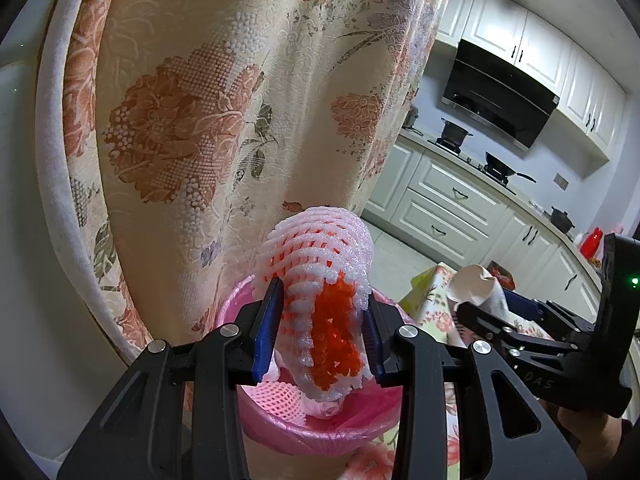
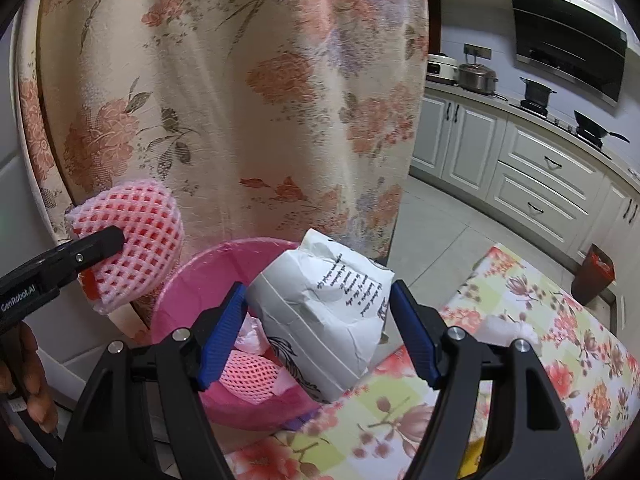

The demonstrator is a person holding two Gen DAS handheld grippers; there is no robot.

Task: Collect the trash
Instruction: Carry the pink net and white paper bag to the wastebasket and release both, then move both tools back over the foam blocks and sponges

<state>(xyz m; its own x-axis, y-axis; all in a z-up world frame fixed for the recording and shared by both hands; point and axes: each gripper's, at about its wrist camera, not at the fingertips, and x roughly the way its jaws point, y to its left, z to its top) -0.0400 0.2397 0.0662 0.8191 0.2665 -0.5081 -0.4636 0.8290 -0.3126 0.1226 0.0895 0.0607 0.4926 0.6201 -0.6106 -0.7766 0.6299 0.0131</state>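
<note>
Trash filled both claws; a foam fruit net, white mesh over an orange-red core, sat pinched between the blue pads of the left claw, held above the pink-lined bin, in front of the floral curtain; a crumpled white paper cup with dark print was gripped between the pads of the right claw, at the bin's rim, over the edge of the flowered surface; another pink foam net and a white scrap lay inside the bin.
</note>
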